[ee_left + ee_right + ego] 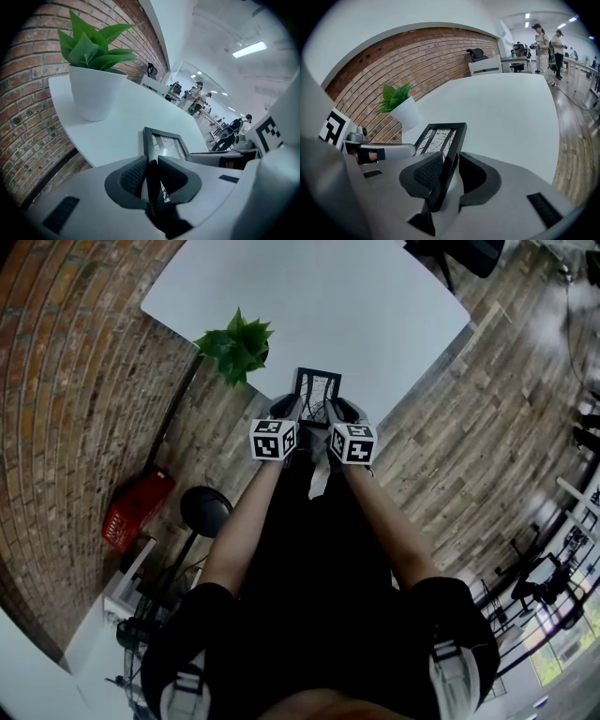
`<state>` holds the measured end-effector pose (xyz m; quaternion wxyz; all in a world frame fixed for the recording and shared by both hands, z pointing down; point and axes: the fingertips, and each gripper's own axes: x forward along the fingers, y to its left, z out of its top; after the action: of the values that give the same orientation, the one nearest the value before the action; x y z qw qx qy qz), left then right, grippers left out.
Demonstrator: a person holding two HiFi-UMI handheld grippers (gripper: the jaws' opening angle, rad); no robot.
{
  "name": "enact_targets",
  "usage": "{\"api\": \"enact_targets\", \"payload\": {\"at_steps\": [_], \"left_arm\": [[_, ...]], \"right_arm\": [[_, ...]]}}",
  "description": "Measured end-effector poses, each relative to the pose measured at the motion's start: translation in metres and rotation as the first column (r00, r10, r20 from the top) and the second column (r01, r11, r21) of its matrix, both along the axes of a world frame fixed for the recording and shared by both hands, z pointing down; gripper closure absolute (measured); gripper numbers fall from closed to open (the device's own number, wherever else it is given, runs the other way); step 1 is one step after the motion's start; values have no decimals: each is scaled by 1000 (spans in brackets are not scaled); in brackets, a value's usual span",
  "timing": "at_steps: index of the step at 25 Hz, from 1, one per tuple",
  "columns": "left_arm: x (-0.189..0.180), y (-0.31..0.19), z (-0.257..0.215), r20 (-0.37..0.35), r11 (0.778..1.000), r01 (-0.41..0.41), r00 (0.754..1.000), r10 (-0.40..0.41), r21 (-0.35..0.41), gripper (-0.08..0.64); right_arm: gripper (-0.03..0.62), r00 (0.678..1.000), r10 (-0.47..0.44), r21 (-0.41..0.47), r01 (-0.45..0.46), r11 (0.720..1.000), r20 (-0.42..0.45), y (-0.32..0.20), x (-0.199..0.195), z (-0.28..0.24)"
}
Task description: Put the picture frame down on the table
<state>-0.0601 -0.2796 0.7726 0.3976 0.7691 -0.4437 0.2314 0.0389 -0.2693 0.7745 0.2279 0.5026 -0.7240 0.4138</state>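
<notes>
We hold the picture frame [317, 390] at the centre of the head view, at the near edge of the white table [309, 296]. Our left gripper [151, 176] is clamped on its left rail. Our right gripper [449, 171] stands slack, with the right rail between its jaws but clear of one pad. The frame is thin black moulding around a pale line-drawn print. We judge it light, stiff and probably glazed, so fragile and best gripped by the side rails.

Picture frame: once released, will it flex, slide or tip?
Probably stiff: the picture frame shows straight edges though gripped only at its near end. Its front looks glazed, so it is likely fragile. Flat and thin, it shouldn't roll, but may slide on the smooth table.
</notes>
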Motion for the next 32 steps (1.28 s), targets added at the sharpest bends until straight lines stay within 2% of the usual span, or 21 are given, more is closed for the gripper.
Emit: {"api": "enact_targets", "payload": {"at_steps": [8, 13, 17, 20, 26, 32], "left_arm": [[-9, 3, -8, 15, 1000, -9, 1000, 8, 14, 461], [-24, 7, -27, 25, 998, -16, 1000, 15, 66, 462], [-34, 18, -47, 35, 994, -28, 999, 24, 105, 462], [-43, 30, -61, 47, 990, -52, 998, 46, 134, 475], [-53, 53, -81, 42, 980, -95, 995, 89, 175, 526], [-55, 83, -105, 25, 962, -165, 986, 163, 216, 535]], "right_arm": [[443, 1000, -6, 14, 6, 1000, 14, 4, 1, -5], [533, 998, -60, 53, 59, 997, 26, 15, 2, -25], [553, 992, -77, 71, 70, 995, 96, 33, 3, -38], [589, 993, -82, 105, 73, 992, 84, 48, 7, -52], [594, 993, -60, 179, 40, 983, 105, 75, 5, -78], [595, 990, -110, 238, 87, 967, 86, 104, -6, -107]]}}
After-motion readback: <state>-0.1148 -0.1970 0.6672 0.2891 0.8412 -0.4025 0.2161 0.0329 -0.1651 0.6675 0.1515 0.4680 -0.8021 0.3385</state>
